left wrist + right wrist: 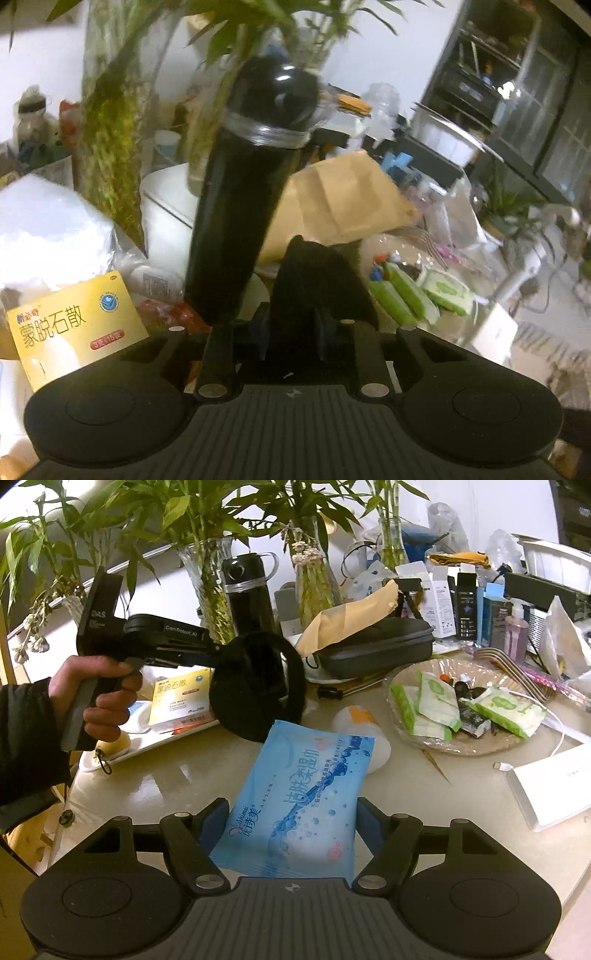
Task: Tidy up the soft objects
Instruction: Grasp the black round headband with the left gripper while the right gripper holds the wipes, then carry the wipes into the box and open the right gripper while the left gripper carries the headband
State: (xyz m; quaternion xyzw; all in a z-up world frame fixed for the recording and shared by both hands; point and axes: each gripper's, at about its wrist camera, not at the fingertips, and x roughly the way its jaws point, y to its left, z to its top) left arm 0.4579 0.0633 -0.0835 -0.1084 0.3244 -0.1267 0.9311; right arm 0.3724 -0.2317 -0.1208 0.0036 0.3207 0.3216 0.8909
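The left gripper point(258, 675) is pinching a black fabric ring point(258, 686) just above the blue wipes pack point(299, 801) — which the right gripper point(291, 823) is gripping, jaws wide.

The left tool point(255, 672) reads "CenRobot.AI"; the yellow box point(79, 328) reads, perhaps, "蒙脱石散".

The black cloth point(317, 280) covers the left gripper's point(295, 328) fingertips, so their grip cannot be read. In the right wrist view the same cloth point(255, 686) hides that gripper's front. The blue wipes pack point(299, 797) is cut off below by the right gripper's point(291, 830) body. Far shelves point(517, 74) are blurred.
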